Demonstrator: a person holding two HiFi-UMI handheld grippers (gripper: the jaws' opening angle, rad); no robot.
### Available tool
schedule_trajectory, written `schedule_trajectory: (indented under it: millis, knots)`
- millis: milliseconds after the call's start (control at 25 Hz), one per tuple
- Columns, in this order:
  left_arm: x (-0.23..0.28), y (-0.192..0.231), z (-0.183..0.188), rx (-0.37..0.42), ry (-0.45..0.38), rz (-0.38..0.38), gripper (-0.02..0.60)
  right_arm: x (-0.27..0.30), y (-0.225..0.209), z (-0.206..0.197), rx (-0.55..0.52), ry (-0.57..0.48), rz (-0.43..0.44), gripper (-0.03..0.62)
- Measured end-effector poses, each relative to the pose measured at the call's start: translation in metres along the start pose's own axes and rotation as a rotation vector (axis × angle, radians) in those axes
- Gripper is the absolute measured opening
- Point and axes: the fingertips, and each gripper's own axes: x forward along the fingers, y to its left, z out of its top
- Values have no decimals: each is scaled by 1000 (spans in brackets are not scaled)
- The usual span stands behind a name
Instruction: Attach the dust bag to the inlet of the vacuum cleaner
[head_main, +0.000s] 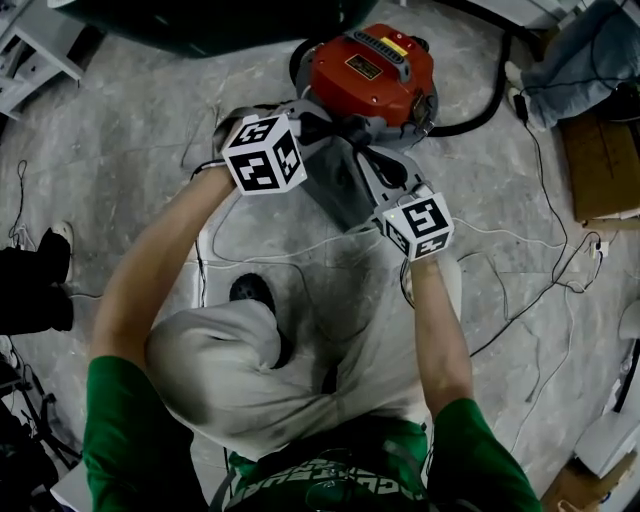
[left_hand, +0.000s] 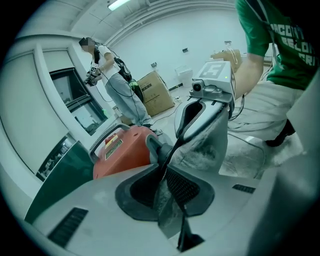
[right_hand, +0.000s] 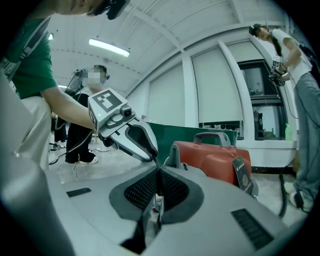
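Dust bag (head_main: 345, 175) stretches lengthwise from red vacuum cleaner (head_main: 372, 70) over concrete floor (head_main: 120, 120); right gripper (right_hand: 156, 172) jaws clamp it, left gripper (left_hand: 164, 167) jaws opening around fabric.

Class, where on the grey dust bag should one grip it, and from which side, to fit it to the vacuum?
Probably the rim of the dust bag nearest the vacuum cleaner, pinched from opposite sides: limp cloth, only a stretched mouth stays open.
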Motion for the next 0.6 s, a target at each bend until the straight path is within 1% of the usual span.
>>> schedule_trajectory:
  millis: [280, 600]
  knots:
    - [11, 9, -4, -41, -25, 7, 48, 6, -9, -5, 7, 12, -31, 15]
    - [14, 11, -5, -26, -31, 32, 52, 8, -12, -7, 2, 23, -46, 17]
